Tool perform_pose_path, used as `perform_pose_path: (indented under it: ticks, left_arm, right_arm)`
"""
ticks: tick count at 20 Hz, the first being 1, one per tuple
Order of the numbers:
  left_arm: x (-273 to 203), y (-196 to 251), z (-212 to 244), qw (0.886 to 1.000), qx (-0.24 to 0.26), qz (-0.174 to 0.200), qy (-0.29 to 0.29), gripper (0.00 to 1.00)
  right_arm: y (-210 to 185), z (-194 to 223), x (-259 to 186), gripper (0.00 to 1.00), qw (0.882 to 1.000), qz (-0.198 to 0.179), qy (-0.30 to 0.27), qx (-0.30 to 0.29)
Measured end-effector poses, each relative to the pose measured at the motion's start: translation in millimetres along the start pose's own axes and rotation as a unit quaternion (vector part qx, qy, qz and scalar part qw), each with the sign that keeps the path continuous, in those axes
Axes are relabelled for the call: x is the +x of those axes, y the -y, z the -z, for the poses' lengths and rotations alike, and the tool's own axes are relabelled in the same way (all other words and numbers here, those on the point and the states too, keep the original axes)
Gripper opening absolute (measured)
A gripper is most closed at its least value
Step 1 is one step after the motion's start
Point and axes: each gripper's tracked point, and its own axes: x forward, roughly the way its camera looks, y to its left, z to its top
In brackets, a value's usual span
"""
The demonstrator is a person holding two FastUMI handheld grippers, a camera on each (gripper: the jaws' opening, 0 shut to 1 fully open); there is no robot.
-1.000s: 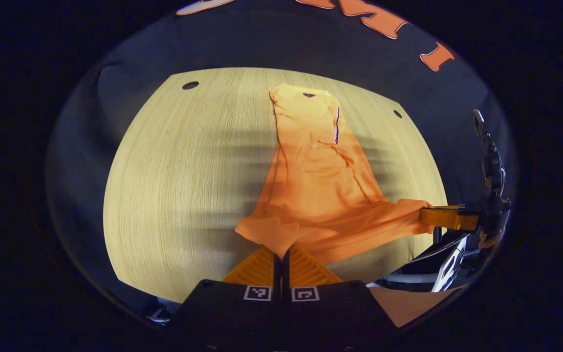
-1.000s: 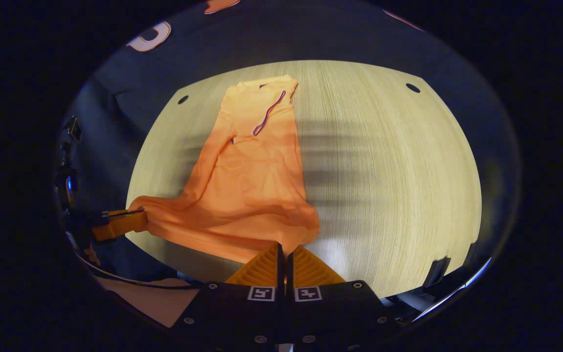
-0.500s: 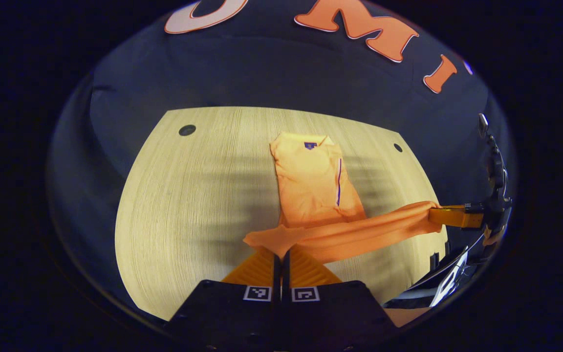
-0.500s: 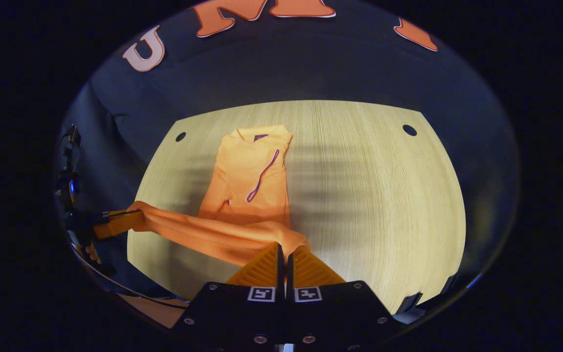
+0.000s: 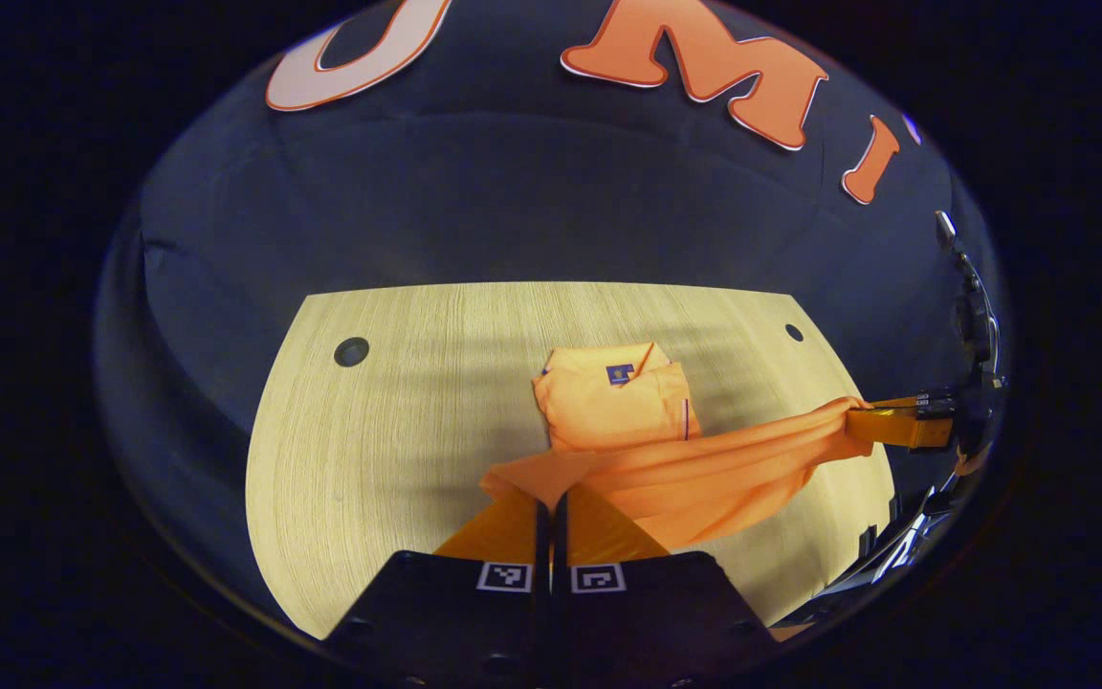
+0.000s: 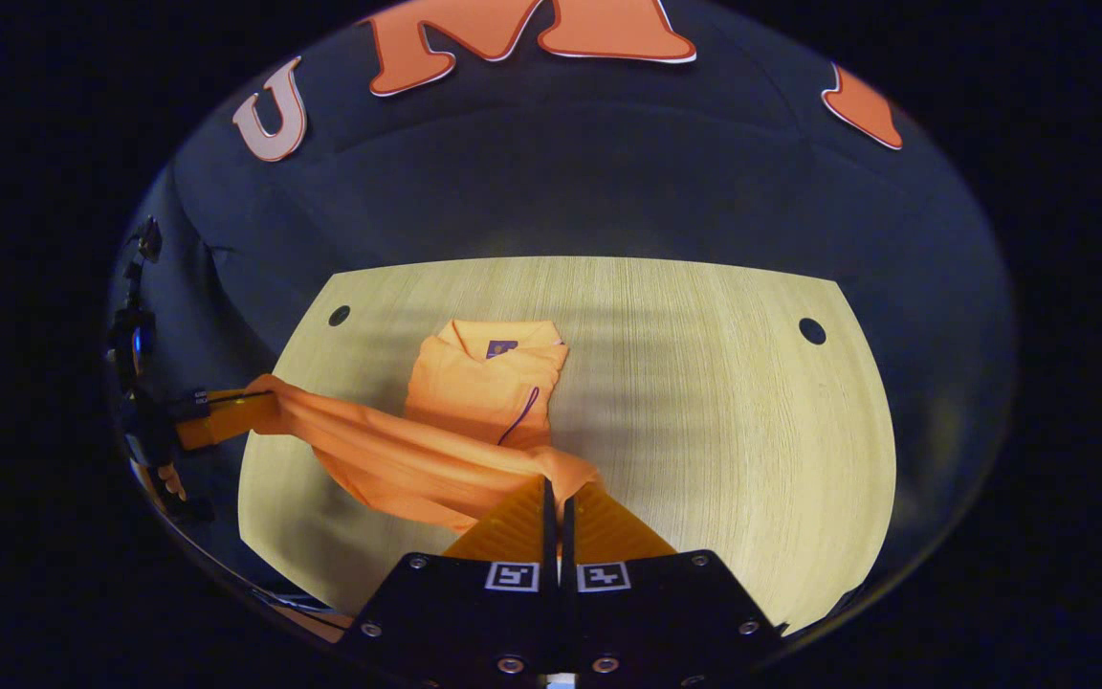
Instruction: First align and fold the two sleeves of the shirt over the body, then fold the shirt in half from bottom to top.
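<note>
An orange polo shirt lies on the pale wooden table, its collar end flat toward the far edge with a small purple label at the neck and a dark placket line running down the front. The sleeves are already folded in over the body, leaving it a narrow strip. The bottom hem is lifted off the table and stretched between the two tools, sagging a little in the middle above the lower part of the body.

The left gripper has its fingers pressed together on one hem corner, the cloth bunched right at the tips. The right gripper is likewise clamped on the other hem corner. In the left gripper view the right gripper appears at the far right, pinching its corner. In the right gripper view the left gripper sits at the left edge, with part of a hand below it.
</note>
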Motion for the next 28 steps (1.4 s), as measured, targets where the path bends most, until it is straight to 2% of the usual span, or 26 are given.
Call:
perform_pose_path:
  ticks: [3, 8, 14, 16, 19, 20, 21, 22, 23, 25, 26, 28]
  left_arm:
    - [27.5, -3.3, -16.6, 1.0, -0.003, 0.005, -0.005, 0.0]
    - [78.9, -13.8, -34.8, 0.999, 0.029, -0.011, -0.012, 0.0]
    - [140.4, -30.2, -32.0, 0.999, 0.006, -0.026, -0.036, 0.0]
    - [149.6, -39.6, -31.6, 0.998, -0.003, -0.032, -0.051, 0.0]
    - [156.2, -49.9, -41.0, 0.998, -0.007, -0.039, -0.045, 0.0]
    - [159.7, -45.7, -40.6, 0.998, -0.009, -0.039, -0.042, 0.04]
    - [160.3, -46.1, -41.4, 0.998, -0.011, -0.044, -0.038, 0.08]
    - [165.1, -42.4, -41.6, 0.999, -0.013, -0.039, -0.035, 0.13]
    - [167.6, -40.8, -41.3, 0.998, -0.015, -0.042, -0.032, 0.23]
    - [167.3, -45.5, -43.6, 0.998, -0.014, -0.064, -0.023, 0.72]
    - [163.0, -44.0, -46.8, 0.997, -0.016, -0.069, -0.014, 0.97]
    - [147.6, -39.2, -59.7, 0.997, -0.021, -0.067, 0.009, 0.98]
  right_arm:
    - [9.8, -25.7, 23.4, 0.0, 1.0, 0.01, 0.006, 0.004]
    - [18.8, -51.9, 77.3, 0.0, 1.0, 0.018, 0.001, 0.006]
    - [27.7, -52.9, 146.2, 0.0, 0.999, 0.019, -0.022, 0.03]
    - [30.9, -49.9, 162.9, 0.01, 0.999, 0.028, -0.027, 0.035]
    - [34.4, -45.3, 178.1, 0.03, 0.997, 0.051, -0.037, 0.048]
    - [37.3, -47.6, 177.4, 0.08, 0.997, 0.057, -0.033, 0.045]
    - [38.7, -48.3, 181.1, 0.18, 0.997, 0.06, -0.028, 0.042]
    - [37.8, -48.0, 180.5, 0.38, 0.997, 0.058, -0.026, 0.041]
    - [38.7, -49.4, 179.5, 0.58, 0.997, 0.059, -0.023, 0.043]
    - [40.1, -53.6, 173.0, 0.99, 0.997, 0.062, -0.015, 0.047]
    - [39.4, -57.7, 169.9, 1.0, 0.997, 0.062, -0.006, 0.048]
    - [38.0, -68.5, 156.6, 1.0, 0.997, 0.061, 0.015, 0.055]
